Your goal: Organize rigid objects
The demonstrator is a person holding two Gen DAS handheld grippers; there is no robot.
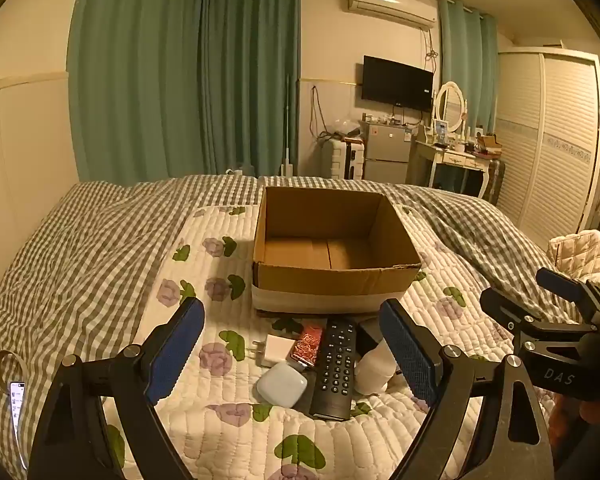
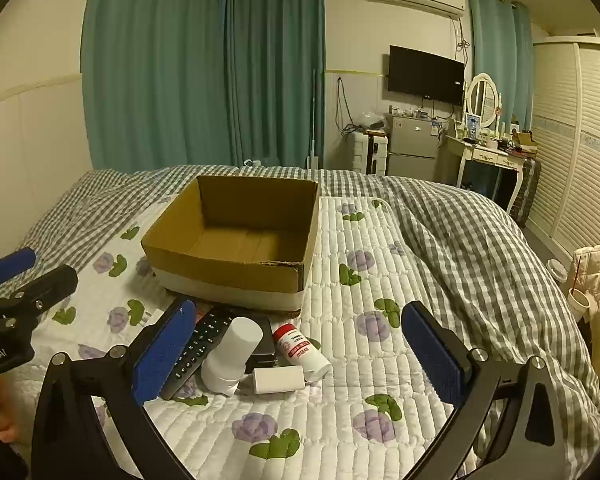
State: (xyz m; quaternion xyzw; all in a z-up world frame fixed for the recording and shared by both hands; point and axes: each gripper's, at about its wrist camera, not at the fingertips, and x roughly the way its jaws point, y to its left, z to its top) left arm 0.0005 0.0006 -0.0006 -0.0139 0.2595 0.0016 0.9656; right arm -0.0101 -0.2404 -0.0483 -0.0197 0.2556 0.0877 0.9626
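An open, empty cardboard box (image 1: pixel 332 276) (image 2: pixel 228 272) stands on the floral quilt. In front of it lies a cluster: a black remote (image 1: pixel 336 364) (image 2: pixel 198 350), a pale blue case (image 1: pixel 281 385), a white charger (image 1: pixel 276 349), a red patterned packet (image 1: pixel 309 346), a white bottle (image 1: pixel 374 368) (image 2: pixel 234 354), a red-capped medicine bottle (image 2: pixel 302 350) and a white adapter (image 2: pixel 278 379). My left gripper (image 1: pixel 296 354) is open above the cluster. My right gripper (image 2: pixel 300 354) is open above the same items.
A grey checked duvet (image 1: pixel 80 260) covers the bed around the quilt. A phone (image 1: pixel 17 404) and a tape ring (image 1: pixel 8 364) lie at the left. A cream jacket (image 2: pixel 598 272) sits at the bed's right. A wardrobe, dresser and fridge stand behind.
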